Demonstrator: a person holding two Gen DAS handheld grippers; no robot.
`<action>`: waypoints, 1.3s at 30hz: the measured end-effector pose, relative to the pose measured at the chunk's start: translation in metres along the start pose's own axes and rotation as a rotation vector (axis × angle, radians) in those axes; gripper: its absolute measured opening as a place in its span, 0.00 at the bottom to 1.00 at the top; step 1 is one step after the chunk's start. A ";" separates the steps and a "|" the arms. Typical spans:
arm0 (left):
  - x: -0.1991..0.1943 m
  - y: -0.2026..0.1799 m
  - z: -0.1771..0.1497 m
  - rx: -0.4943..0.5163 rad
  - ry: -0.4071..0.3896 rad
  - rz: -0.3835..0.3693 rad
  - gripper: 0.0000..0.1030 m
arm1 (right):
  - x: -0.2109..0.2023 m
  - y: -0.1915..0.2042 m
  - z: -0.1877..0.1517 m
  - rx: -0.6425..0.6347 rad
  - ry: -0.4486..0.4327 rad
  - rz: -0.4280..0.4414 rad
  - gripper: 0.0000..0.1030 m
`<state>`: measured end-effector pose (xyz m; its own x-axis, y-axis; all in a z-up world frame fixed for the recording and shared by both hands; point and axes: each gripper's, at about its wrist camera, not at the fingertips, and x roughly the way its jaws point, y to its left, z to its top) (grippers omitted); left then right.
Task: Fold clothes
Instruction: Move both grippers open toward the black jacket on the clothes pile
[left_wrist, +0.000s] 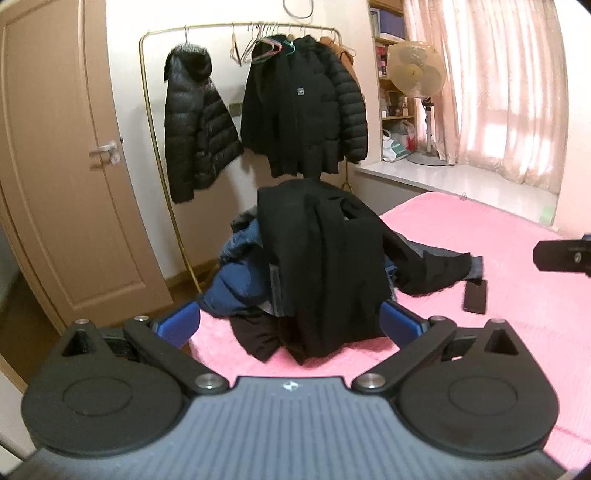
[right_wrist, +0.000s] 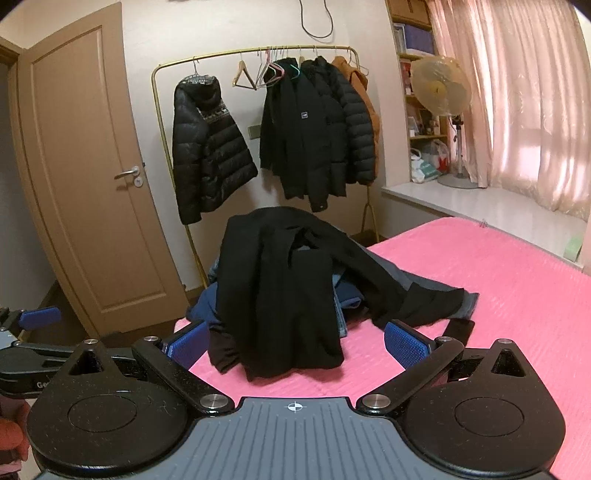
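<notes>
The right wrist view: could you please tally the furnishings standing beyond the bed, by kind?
Door: 1
Clothes rack: 1
Standing fan: 1
Total: 3

Two fisheye views, each looking forward along its own tongs, low over a pink bed (left_wrist: 498, 295). Both face a heap of dark clothes (left_wrist: 325, 266) lying close ahead between the spread fingers, with a coat rack (right_wrist: 258, 51) against the wall beyond. The right wrist view sits slightly farther back and to the right.
</notes>
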<state>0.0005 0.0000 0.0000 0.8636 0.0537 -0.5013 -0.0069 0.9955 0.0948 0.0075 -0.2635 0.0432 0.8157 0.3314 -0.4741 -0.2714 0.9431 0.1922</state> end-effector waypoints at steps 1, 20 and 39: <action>0.001 0.000 0.000 0.002 0.000 0.000 0.99 | 0.000 -0.001 0.001 0.010 -0.005 -0.005 1.00; 0.013 -0.030 -0.020 0.035 0.103 -0.017 0.99 | -0.002 -0.019 -0.011 -0.004 0.057 -0.053 1.00; 0.017 -0.029 -0.024 0.003 0.163 -0.043 0.99 | 0.004 -0.016 -0.015 -0.019 0.083 -0.065 1.00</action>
<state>0.0034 -0.0258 -0.0315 0.7696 0.0233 -0.6381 0.0303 0.9969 0.0730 0.0076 -0.2768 0.0257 0.7870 0.2698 -0.5548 -0.2293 0.9628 0.1429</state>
